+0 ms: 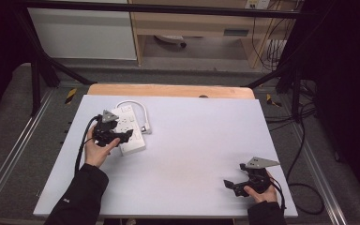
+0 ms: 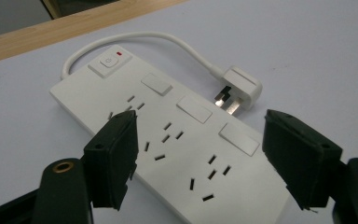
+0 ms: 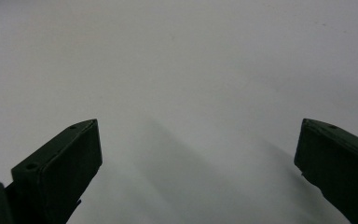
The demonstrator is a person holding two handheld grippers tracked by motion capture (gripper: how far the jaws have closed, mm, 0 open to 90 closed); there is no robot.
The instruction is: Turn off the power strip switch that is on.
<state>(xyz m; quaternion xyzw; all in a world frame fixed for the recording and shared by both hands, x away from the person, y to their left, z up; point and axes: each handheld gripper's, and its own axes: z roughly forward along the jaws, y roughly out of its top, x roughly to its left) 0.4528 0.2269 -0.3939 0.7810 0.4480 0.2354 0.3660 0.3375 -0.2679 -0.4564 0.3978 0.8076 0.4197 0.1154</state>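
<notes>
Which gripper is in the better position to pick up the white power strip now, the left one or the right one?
Probably the left. The left gripper is open directly over the power strip, which lies between its jaws. The right gripper is far away, near the table's front edge.

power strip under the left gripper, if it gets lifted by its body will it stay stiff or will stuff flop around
The power strip is a flat, hard-looking white block, so it probably stays rigid. Its smooth casing may slip between the left gripper's open jaws. The short curved cable and plug would likely dangle and swing.

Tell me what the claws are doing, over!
Left claw open over power strip. Right claw open above bare table. Plug lies beside strip. Nothing blocking.
</notes>
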